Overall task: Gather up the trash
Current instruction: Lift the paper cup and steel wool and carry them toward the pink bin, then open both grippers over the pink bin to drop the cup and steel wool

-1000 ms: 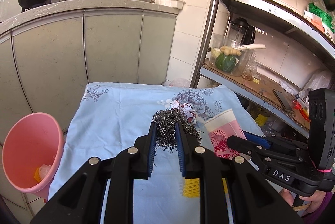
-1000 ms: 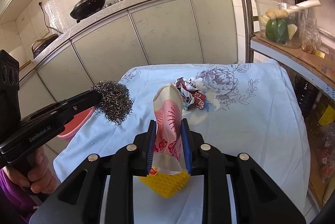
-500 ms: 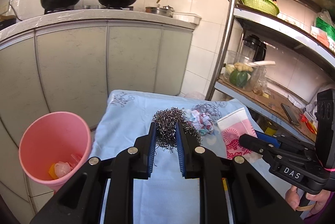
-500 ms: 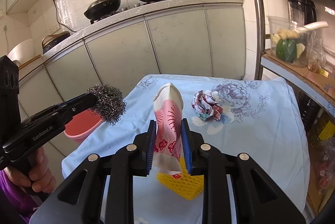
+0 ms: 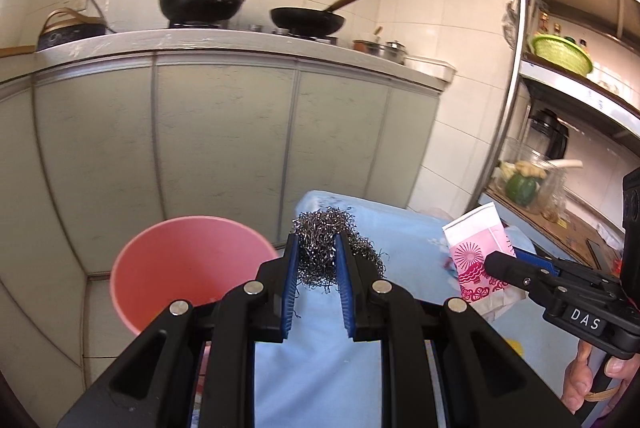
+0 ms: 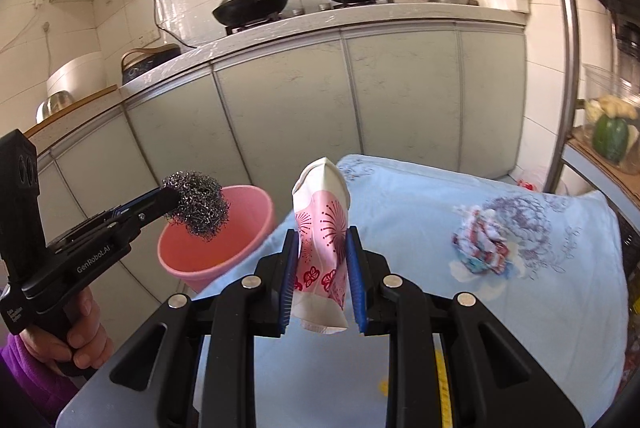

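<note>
Pink bin [image 5: 188, 268] lower part hidden behind left gripper [image 5: 316, 264] body; bin contents not visible. Yellow item [image 6: 439, 368] mostly hidden under right gripper [image 6: 322, 256]; identity unclear. Steel wool [image 5: 320, 248] partly covered by blue pads. Crumpled wrapper [image 6: 482, 246] print too blurred to read. Shelf jar [image 5: 524, 179] contents indistinct.
</note>
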The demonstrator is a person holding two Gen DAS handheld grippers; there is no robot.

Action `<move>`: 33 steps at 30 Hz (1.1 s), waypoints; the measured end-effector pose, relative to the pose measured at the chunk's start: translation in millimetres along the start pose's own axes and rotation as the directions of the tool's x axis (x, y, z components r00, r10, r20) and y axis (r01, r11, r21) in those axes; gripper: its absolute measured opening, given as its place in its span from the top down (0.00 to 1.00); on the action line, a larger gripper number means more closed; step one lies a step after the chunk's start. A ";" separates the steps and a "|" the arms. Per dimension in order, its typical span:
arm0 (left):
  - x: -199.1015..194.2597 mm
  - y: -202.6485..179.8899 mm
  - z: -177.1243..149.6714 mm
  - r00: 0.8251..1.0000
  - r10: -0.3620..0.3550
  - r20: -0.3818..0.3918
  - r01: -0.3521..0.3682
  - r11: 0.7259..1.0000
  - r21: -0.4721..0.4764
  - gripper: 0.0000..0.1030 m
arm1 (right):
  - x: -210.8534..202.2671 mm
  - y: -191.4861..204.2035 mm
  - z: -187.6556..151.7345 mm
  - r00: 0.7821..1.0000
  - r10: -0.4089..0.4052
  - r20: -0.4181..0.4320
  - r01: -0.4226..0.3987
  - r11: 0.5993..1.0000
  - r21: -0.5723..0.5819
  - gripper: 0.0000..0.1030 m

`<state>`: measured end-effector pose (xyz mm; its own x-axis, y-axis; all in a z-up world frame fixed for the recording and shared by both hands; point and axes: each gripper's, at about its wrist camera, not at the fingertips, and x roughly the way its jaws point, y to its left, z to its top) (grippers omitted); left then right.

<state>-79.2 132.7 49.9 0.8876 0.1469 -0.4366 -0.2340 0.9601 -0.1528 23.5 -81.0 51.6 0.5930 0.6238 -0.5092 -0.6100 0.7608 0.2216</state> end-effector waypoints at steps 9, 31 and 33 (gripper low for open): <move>1.9 54.0 -3.0 0.993 0.119 0.009 -0.118 0.992 -0.047 0.83 | 45.5 52.0 18.3 0.996 0.090 -0.029 -0.092 0.992 -0.088 0.76; 50.1 122.2 -33.7 0.966 0.234 -0.107 -0.244 0.965 -0.095 0.82 | 169.4 125.1 20.5 0.966 0.172 -0.194 -0.202 0.968 -0.146 0.76; 53.9 125.5 -36.8 0.965 0.236 -0.119 -0.248 0.964 -0.099 0.82 | 180.8 130.4 16.7 0.964 0.160 -0.212 -0.195 0.968 -0.156 0.76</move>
<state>-75.4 252.4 -25.4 0.7540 0.3397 -0.5623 -0.4846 0.8655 -0.1269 59.9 133.9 2.3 0.3625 0.6854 -0.6315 -0.7883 0.5869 0.1845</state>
